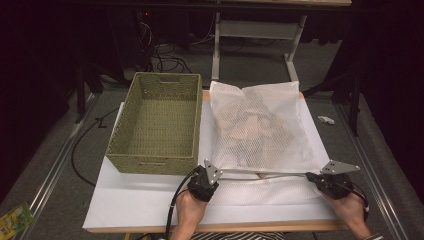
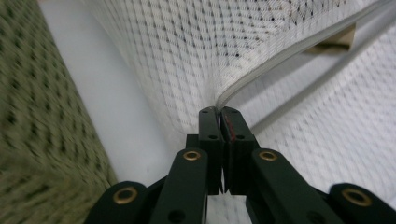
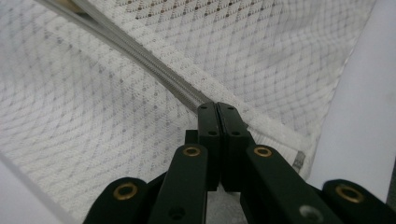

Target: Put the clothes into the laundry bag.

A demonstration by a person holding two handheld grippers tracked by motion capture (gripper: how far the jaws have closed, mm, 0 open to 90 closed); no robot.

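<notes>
A white mesh laundry bag [image 1: 260,125] lies on the white table top [image 1: 145,200], with brownish clothing showing through it. Its near, open edge [image 1: 265,173] is stretched taut between my two grippers. My left gripper [image 1: 218,172] is shut on the left end of that edge, and in the left gripper view the jaws [image 2: 219,110] pinch the rim of the mesh [image 2: 187,56]. My right gripper [image 1: 309,175] is shut on the right end, its jaws [image 3: 217,106] clamped over the zipper band [image 3: 140,51] of the bag [image 3: 93,116].
An empty woven green basket [image 1: 157,122] stands on the table just left of the bag, and its blurred wall [image 2: 37,140] sits close beside my left gripper. Cables and another table's legs [image 1: 216,45] lie beyond. A green packet [image 1: 15,217] rests on the floor at lower left.
</notes>
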